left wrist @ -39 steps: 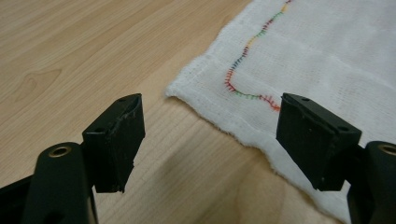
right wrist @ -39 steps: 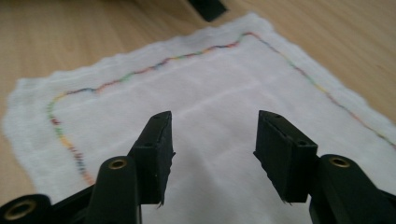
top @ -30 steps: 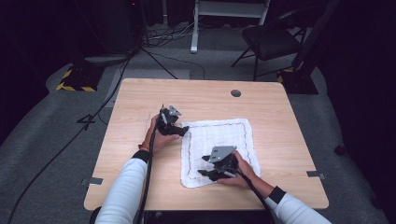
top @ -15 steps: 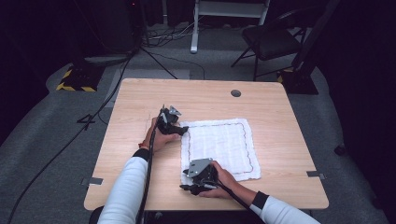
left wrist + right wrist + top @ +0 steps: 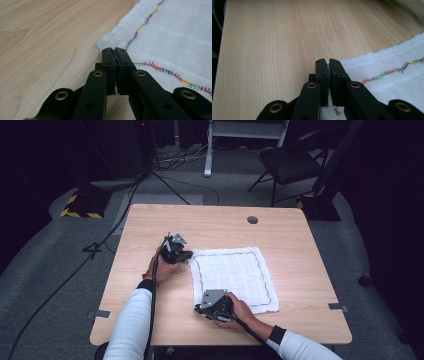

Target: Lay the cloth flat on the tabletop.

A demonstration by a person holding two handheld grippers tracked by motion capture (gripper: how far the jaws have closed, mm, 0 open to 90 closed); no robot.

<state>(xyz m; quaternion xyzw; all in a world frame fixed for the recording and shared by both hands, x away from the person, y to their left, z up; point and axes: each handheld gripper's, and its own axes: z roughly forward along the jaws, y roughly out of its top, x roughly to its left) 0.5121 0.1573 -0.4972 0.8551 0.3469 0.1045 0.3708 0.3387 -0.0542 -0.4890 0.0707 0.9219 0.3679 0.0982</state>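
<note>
1. Right tool (image 5: 214, 304), nearest the person, has its jaws pinched together on the near left corner of the cloth (image 5: 234, 276).
2. Cloth lies flat on the worktop (image 5: 150, 320), between both tools.
3. Left tool (image 5: 176, 251), farther off, is clamped on the far left corner.

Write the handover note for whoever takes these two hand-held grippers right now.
Left hand-held gripper: shut on the far-left corner of the white cloth.
Right hand-held gripper: shut on the cloth's near-left corner.
Cloth: spread flat on the wooden table, right of centre, coloured stitching along its border.
Done: both left corners pinched.
Left: no fold made yet; likely lift both corners together and carry them across to the right edge.
</note>
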